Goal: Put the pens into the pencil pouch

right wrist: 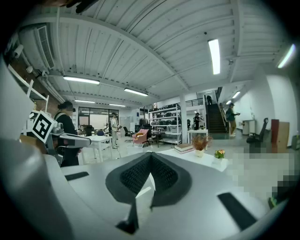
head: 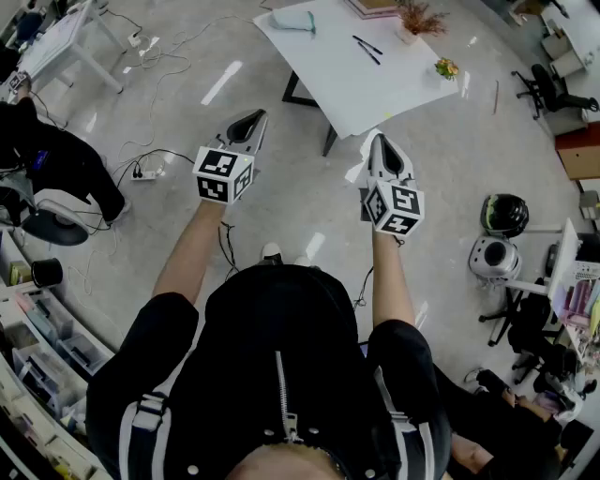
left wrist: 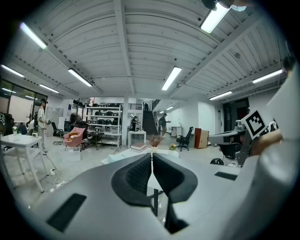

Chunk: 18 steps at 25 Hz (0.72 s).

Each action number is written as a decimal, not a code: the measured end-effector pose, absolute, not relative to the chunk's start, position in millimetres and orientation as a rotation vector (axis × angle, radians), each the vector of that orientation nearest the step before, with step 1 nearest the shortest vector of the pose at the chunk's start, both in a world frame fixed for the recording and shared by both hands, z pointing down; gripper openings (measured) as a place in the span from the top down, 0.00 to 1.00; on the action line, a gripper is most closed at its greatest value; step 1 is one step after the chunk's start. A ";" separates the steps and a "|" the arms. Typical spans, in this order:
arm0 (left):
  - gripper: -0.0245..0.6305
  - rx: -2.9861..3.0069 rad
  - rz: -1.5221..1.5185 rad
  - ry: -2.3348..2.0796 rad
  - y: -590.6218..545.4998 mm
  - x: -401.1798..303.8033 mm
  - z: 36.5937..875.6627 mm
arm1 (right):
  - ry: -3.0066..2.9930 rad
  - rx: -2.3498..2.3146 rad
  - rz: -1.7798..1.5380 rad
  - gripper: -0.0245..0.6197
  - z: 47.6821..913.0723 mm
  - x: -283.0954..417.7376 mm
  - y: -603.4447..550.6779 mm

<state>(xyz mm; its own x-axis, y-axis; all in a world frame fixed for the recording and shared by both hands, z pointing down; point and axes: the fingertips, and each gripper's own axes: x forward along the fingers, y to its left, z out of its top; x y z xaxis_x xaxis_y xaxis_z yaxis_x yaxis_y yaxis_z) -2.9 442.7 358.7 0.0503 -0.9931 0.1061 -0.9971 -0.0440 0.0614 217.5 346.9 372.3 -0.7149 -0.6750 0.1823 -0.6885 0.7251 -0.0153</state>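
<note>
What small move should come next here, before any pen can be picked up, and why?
Probably step closer to the white table first. The left gripper and the right gripper are both shut and empty, held over bare floor, while the two pens and the pencil pouch lie on the tabletop well ahead of them.

1. The left gripper [head: 251, 120] is held out in front, near level, on a bare forearm [head: 192, 248]; its jaws are pressed together, with nothing between them.
2. The right gripper [head: 379, 142] is held likewise, well apart from the left, with its jaws closed and empty.
</note>
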 end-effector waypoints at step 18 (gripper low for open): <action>0.92 2.214 0.075 -2.039 432.8 -11.9 367.9 | -2.741 1.178 0.195 0.95 384.4 210.4 341.5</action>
<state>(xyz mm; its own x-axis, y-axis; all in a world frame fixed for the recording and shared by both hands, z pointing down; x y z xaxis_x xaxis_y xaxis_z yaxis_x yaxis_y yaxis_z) -11.9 432.8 367.9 0.0851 -0.9885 0.1247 -0.9950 -0.0777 0.0626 210.4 341.5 384.4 -0.6800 -0.7083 0.1897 -0.7280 0.6830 -0.0595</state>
